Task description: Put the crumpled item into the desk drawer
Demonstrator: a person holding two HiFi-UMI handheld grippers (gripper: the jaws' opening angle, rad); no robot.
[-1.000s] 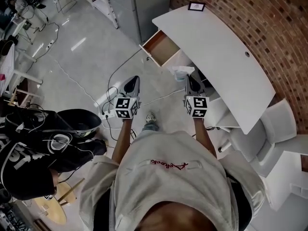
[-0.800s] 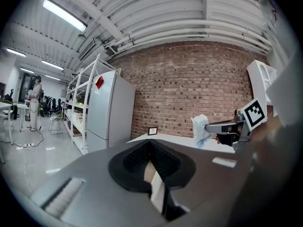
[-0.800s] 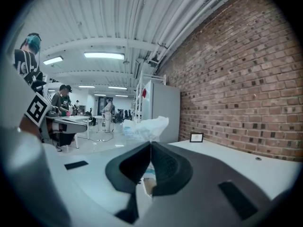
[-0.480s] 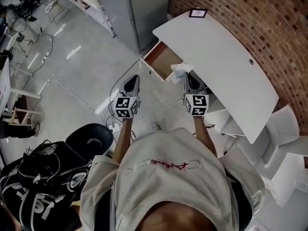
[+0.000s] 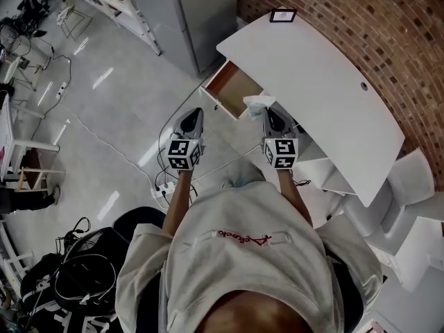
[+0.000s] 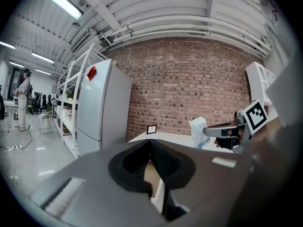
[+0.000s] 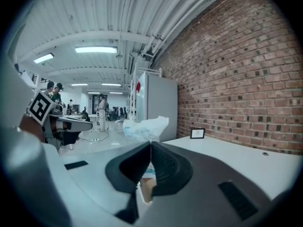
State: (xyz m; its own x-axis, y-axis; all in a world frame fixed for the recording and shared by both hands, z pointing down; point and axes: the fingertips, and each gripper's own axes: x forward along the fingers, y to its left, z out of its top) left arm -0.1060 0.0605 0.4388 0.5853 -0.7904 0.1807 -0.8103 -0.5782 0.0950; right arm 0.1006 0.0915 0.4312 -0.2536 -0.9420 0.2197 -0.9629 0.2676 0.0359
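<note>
One crumpled item (image 5: 257,103) in right gripper (image 5: 267,112); shirt script (image 5: 243,237) illegible.

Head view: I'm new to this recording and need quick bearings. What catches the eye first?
The right gripper, shut on a white crumpled item, holds it at the edge of the open drawer under the curved white desk. The left gripper hangs shut and empty above the floor. A brick wall stands behind the desk.

Pale grey short-sleeved T-shirt (image 5: 243,255) (red script on the chest); grey left tool (image 5: 196,112), grey right tool (image 5: 268,111).
</note>
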